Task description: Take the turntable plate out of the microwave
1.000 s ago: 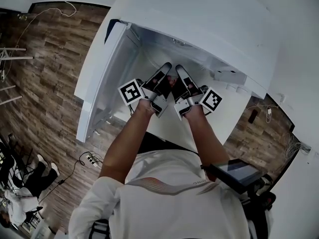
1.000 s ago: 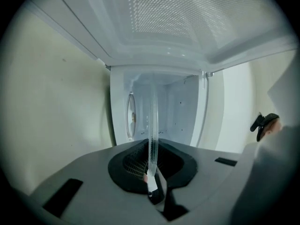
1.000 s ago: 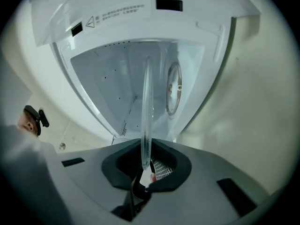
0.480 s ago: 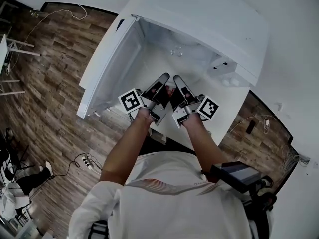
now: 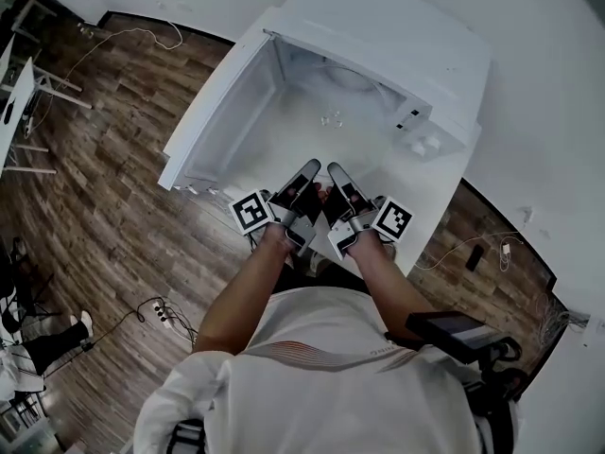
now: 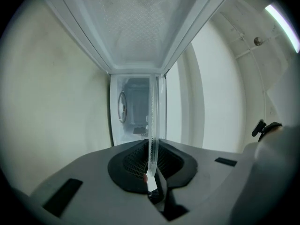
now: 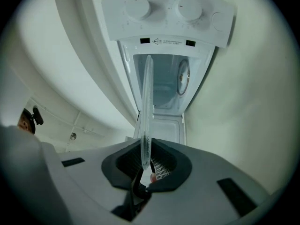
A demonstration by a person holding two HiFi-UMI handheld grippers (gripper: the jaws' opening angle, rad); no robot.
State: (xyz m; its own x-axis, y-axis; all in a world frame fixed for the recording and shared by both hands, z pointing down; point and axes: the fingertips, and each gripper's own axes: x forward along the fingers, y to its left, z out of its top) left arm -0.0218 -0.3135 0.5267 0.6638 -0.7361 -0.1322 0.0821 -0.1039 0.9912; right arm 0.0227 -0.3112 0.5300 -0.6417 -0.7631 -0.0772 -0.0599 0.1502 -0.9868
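Both jaws are nearly closed, and each is pinched on the thin glass rim of the turntable plate [image 7: 146, 102]. The left gripper [image 6: 152, 168] and the right gripper [image 7: 146, 170] each see the plate edge-on as a narrow clear strip running out from between the pads. I hold it at two points close together on the near rim. Glass is slick and the disc is wide, so I judge that one pinch would let it sag or twist, while two hold it flat.

The plate is out of the microwave [image 5: 397, 45]. It hangs in the air in front of the open cavity, over the near part of the white surface [image 5: 430, 206]. In the head view I can barely make it out because it is clear.

The door [image 5: 227, 121] stands swung wide to my left, which leaves the opening clear for a straight pull towards me. From the right gripper view the cavity under the control knobs [image 7: 136, 8] looks well back from the plate's far edge, so I judge the removal all but done. What remains is to find a place to set the plate down.
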